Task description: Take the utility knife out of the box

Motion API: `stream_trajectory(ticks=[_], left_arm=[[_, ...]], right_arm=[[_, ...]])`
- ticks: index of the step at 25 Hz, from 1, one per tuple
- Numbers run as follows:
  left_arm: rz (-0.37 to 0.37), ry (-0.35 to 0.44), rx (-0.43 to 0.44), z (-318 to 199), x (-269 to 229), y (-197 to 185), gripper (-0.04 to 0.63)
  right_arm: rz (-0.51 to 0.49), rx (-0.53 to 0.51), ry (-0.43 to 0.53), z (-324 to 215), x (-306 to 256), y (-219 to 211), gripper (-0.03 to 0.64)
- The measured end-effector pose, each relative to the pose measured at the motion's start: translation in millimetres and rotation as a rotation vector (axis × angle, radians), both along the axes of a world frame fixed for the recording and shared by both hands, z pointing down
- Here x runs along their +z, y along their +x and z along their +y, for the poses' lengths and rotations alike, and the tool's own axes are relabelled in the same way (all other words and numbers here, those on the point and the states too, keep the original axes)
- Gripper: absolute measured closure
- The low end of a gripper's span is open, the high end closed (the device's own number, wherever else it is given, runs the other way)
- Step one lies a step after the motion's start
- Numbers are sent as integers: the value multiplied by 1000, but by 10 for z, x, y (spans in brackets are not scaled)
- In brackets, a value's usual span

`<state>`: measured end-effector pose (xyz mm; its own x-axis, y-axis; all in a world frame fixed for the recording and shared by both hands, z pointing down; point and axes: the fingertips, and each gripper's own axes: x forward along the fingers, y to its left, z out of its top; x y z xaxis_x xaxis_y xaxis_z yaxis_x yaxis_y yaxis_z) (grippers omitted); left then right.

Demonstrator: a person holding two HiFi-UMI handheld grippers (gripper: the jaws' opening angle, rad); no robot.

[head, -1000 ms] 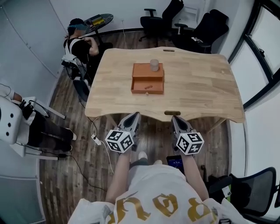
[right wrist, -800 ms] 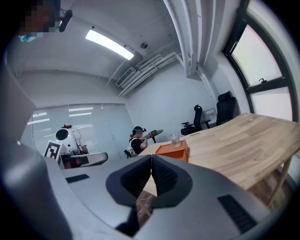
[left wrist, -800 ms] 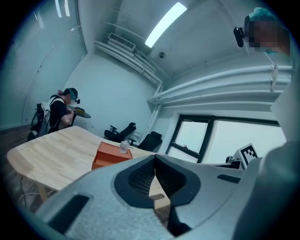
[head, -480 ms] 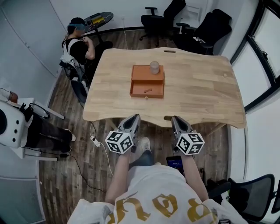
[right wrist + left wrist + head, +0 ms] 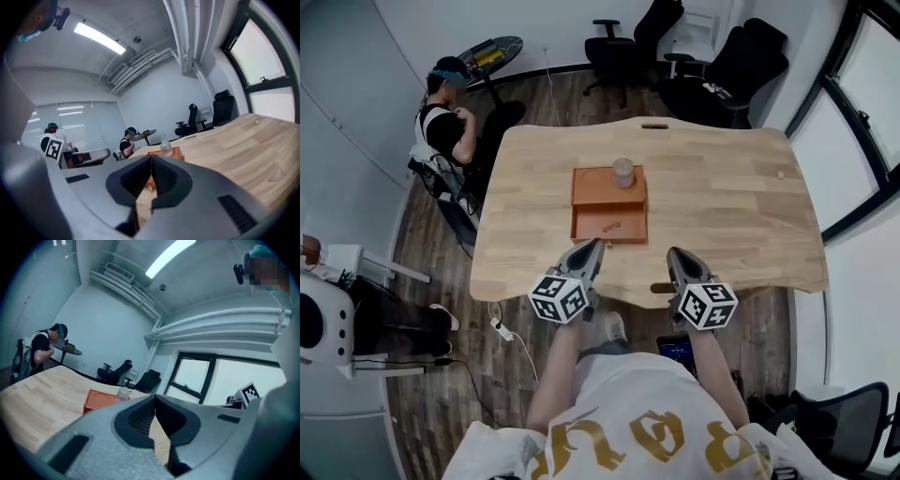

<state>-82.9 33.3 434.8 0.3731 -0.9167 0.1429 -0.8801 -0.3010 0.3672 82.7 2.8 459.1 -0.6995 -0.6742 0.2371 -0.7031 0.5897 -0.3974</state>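
An orange box (image 5: 609, 186) lies mid-table on the wooden table (image 5: 722, 206), its shallow front drawer pulled out toward me. In the drawer lies a small orange utility knife (image 5: 610, 226). A clear plastic jar (image 5: 622, 172) stands on the box's top. My left gripper (image 5: 593, 245) is shut and empty, its tips over the table's near edge just short of the drawer. To its right, the right gripper (image 5: 675, 253) is also shut and empty. The left gripper view shows the box (image 5: 98, 400) and jar (image 5: 123, 393) beyond the closed left gripper (image 5: 154, 397). The right gripper (image 5: 151, 156) points at the box (image 5: 176, 152).
A person (image 5: 441, 117) sits at a small round table (image 5: 487, 52) at the far left. Black office chairs (image 5: 712, 66) stand behind the table. A window wall (image 5: 862, 103) runs along the right. A white machine (image 5: 321, 323) and floor cables (image 5: 502, 328) lie at the left.
Both grippers have moved forward together to the table's near edge. The table and box now appear nearer and lower in the head view. Both jaws stayed shut.
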Motion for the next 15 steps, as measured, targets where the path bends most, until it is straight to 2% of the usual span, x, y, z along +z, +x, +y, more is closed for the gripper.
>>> stream_trajectory(ticks=[6,10,15], left_arm=[[-19,28,28,-594,-117,-317,584],[-102,4,67,-862,59,-497,584],[-85,-16,106,-1099,209,-588,584]], right_arm=[[39,14,21,-580,-42,-331,604],[68,-2,33,-786,30,-670,604],[112,4,38,-875,128,-828,604]])
